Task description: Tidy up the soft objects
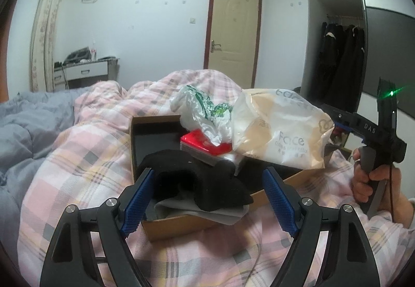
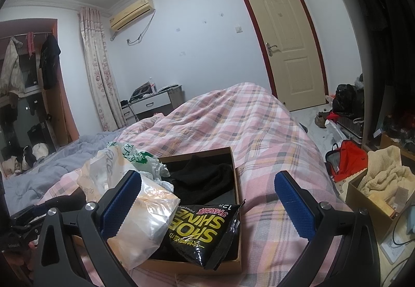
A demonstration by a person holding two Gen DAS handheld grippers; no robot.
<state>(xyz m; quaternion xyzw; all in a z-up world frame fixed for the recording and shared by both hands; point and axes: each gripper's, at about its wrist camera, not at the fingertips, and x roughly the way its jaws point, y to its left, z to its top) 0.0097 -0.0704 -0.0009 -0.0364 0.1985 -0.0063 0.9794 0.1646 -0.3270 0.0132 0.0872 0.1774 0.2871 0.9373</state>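
An open cardboard box (image 1: pixel 181 226) (image 2: pixel 234 165) rests on the pink plaid quilt. A black soft cloth (image 1: pixel 207 183) (image 2: pixel 199 180) lies in it, draped over a grey sheet (image 1: pixel 207 213). My left gripper (image 1: pixel 207 170) is open, its blue pads either side of the cloth and not pressing it. The box also holds a red pack (image 1: pixel 205 144), a white-and-green plastic bag (image 1: pixel 205 110) (image 2: pixel 135 154), a beige "Face" tissue pack (image 1: pixel 280 131) (image 2: pixel 145 217) and a black "Shoe Shine" packet (image 2: pixel 205 230). My right gripper (image 2: pixel 208 178) is open over the box, and the tissue pack leans on its left finger.
A hand (image 1: pixel 368 180) holds the right gripper's handle at the right edge. The pink plaid quilt (image 1: pixel 77 157) (image 2: pixel 259 131) covers the bed, with a grey duvet (image 1: pixel 26 131) to the left. On the floor to the right are an orange bag (image 2: pixel 350 160) and a box with a cream towel (image 2: pixel 384 178).
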